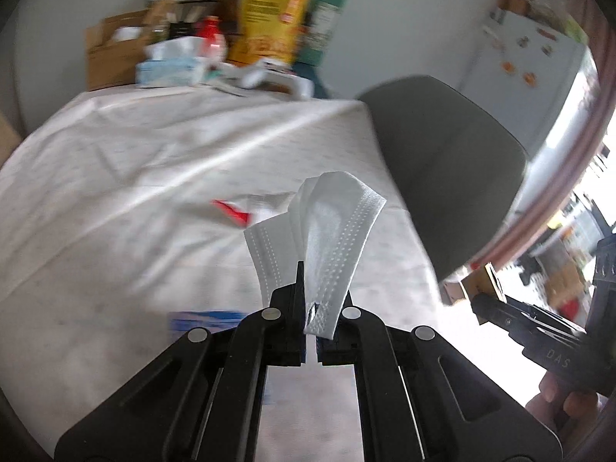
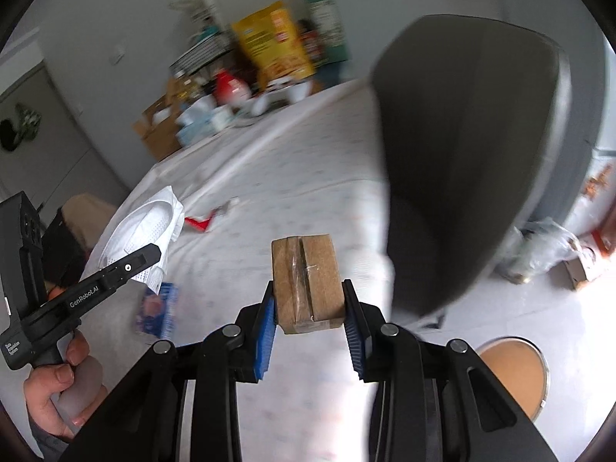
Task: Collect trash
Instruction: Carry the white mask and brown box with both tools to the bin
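Note:
My left gripper (image 1: 312, 300) is shut on a white paper napkin (image 1: 327, 227), held above the table's white cloth (image 1: 115, 177); it also shows in the right wrist view (image 2: 148, 254) with the napkin (image 2: 142, 223). My right gripper (image 2: 310, 300) is shut on a small brown cardboard box (image 2: 308, 281) sealed with clear tape; it also shows at the right in the left wrist view (image 1: 487, 283). A red and white wrapper (image 1: 238, 210) lies on the cloth beyond the napkin (image 2: 202, 221). A blue packet (image 2: 158, 308) lies on the cloth near the left gripper (image 1: 208, 317).
A grey chair (image 1: 450, 169) stands at the table's right edge (image 2: 473, 154). At the far end are a yellow bag (image 1: 269, 23), a green box (image 1: 327, 19), a tissue box (image 1: 169, 65) and a cardboard box (image 1: 111, 57). A round tan bin lid (image 2: 512, 373) is on the floor.

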{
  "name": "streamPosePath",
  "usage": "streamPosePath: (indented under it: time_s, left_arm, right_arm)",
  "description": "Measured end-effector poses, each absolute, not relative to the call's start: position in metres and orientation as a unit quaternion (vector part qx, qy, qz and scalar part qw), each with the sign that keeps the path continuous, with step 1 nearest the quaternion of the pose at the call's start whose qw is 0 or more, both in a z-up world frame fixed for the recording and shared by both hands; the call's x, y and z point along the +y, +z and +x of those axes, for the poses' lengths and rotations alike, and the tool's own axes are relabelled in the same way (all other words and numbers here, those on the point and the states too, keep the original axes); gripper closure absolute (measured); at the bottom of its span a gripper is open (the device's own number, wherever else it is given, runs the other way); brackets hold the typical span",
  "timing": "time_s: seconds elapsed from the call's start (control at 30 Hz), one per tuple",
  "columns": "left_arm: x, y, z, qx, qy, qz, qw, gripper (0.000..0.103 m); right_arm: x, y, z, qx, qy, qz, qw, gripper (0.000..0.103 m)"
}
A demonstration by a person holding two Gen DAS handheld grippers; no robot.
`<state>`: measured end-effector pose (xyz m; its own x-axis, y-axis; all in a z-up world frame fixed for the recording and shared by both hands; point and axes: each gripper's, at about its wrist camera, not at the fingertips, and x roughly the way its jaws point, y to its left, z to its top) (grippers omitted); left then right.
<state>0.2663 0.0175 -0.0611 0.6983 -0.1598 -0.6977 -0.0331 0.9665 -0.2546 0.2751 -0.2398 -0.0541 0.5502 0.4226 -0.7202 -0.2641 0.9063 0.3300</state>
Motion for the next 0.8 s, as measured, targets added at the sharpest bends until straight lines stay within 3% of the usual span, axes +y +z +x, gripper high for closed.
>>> streamPosePath:
  time_s: [0.8]
  left_arm:
    - [-0.192, -0.086, 0.285, 0.436, -0.202, -0.028, 0.877, 0.099]
  right_arm:
    - [-0.443, -0.089, 0.224, 0.437, 0.02, 0.168, 0.884, 0.07]
